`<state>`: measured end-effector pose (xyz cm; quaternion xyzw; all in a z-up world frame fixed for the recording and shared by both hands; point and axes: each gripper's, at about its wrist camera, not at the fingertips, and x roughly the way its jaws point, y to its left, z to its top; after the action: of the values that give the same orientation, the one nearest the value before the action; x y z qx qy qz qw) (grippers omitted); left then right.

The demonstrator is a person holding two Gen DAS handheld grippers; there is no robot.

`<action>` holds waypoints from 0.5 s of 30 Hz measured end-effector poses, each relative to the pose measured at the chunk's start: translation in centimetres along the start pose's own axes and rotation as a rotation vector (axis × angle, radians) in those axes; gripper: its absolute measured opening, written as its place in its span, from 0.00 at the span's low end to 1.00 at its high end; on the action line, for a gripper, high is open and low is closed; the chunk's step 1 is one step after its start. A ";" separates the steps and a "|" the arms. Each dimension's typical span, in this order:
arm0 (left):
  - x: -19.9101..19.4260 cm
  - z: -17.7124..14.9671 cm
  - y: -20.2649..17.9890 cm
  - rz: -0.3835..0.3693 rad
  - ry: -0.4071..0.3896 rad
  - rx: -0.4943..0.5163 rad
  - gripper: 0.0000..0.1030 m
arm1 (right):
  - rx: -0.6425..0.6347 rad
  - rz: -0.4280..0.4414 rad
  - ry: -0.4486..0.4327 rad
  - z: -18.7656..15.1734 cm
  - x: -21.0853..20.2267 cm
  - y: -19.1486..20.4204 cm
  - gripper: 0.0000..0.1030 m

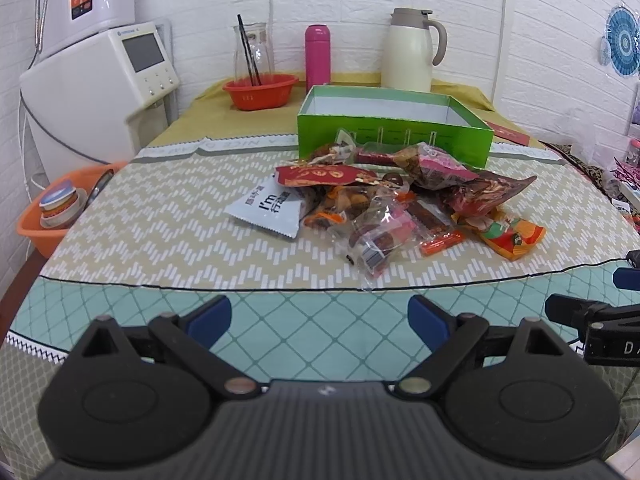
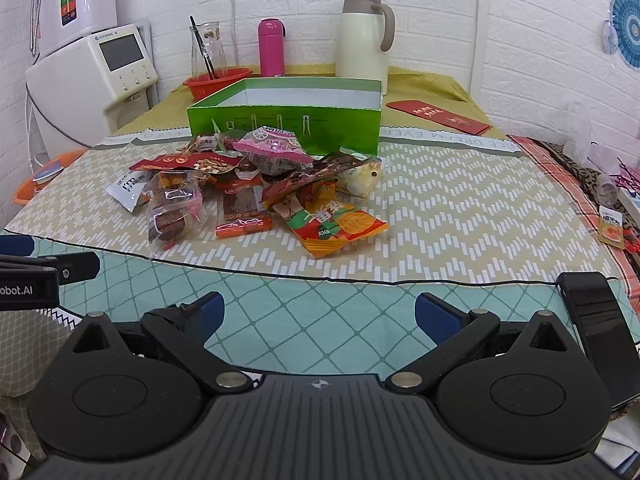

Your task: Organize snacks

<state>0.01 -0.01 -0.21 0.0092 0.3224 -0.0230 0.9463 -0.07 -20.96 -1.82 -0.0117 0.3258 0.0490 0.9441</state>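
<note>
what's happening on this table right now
A person holds a claw in each hand, and both the left claw and the right claw hang open and empty over the near edge of the table. The snack packets lie in a loose pile in front of the open green box, which looks empty.

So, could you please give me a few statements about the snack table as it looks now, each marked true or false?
1. The green box already holds several snacks. False: what shows of its inside is bare, and the snack pile lies on the cloth in front of it.
2. The left gripper is open and holds nothing. True.
3. The right gripper is shut on a packet. False: it is open and empty.
4. A pink bottle stands behind the box. True.
5. The cream jug lies on its side. False: it stands upright.
</note>
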 end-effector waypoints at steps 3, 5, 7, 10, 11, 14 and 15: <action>0.1 0.0 0.0 -0.001 0.003 0.000 0.87 | -0.001 0.001 0.000 0.0 0.0 0.0 1.00; 0.1 0.0 0.0 -0.002 0.004 -0.001 0.87 | -0.002 0.001 0.001 0.0 0.1 0.0 1.00; 0.1 0.0 0.0 -0.001 0.004 -0.001 0.87 | -0.002 0.002 0.002 0.0 0.1 0.0 1.00; 0.1 0.0 0.0 -0.003 0.003 0.001 0.87 | -0.002 0.001 0.002 0.0 0.1 0.1 1.00; 0.1 0.0 0.0 -0.003 0.003 0.001 0.87 | -0.002 0.001 0.002 0.0 0.1 0.1 1.00; 0.1 0.0 0.1 -0.005 0.004 0.002 0.87 | -0.002 0.001 0.002 0.0 0.1 0.1 1.00; 0.1 0.0 0.1 -0.006 0.005 0.002 0.87 | -0.002 0.001 0.003 0.0 0.1 0.1 1.00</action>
<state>0.12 0.05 -0.23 0.0093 0.3246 -0.0259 0.9454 0.07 -20.88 -1.88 -0.0127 0.3269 0.0499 0.9436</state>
